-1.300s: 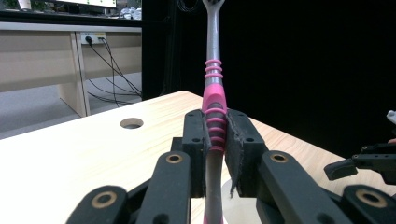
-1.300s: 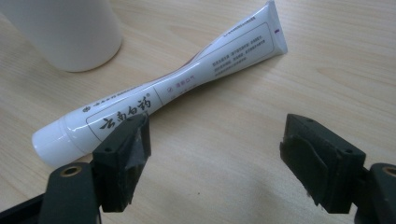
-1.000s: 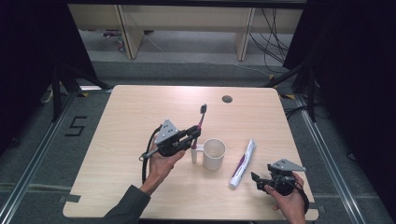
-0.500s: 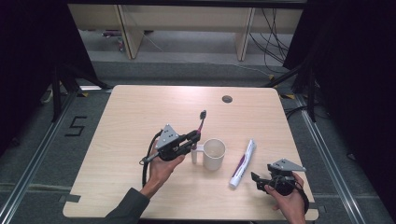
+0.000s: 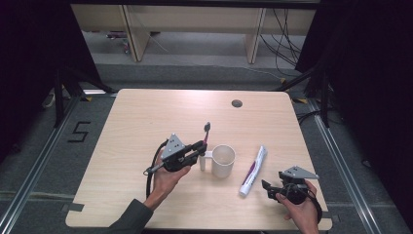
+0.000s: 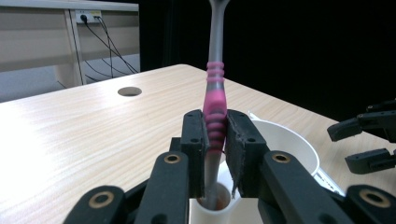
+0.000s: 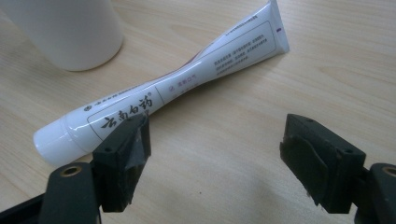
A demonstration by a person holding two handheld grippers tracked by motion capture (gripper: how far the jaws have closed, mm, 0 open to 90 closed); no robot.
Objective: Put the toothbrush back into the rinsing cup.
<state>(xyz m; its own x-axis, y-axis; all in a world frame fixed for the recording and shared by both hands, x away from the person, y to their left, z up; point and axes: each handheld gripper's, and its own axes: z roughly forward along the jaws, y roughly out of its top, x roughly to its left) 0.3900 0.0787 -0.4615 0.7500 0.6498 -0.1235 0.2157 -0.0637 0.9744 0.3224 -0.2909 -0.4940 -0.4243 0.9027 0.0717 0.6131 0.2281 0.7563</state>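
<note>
Since a second ago we have brought the toothbrush (image 5: 205,137) from a slant out over the counter (image 5: 146,117) to nearly upright beside the white mug (image 5: 223,160), its lower end now dropping into a small white holder (image 5: 202,161) on the mug's side. We judge the placing step almost done; what is left is to let go and lift clear without tipping the brush.

Our left claw (image 5: 200,145) is narrowly set and clamped on the pink ribbed handle. Our right claw (image 5: 265,186) stands wide open with nothing in it, resting low near the cap end of the toothpaste tube (image 5: 253,170).

The left gripper view looks down the pads (image 6: 243,144) and shows the handle's tip already inside the holder's mouth (image 6: 215,198), which the high view is too coarse to settle. The right gripper view shows the tube's (image 7: 159,91) printed label and that it lies just beyond the open claw (image 7: 215,154), untouched.
</note>
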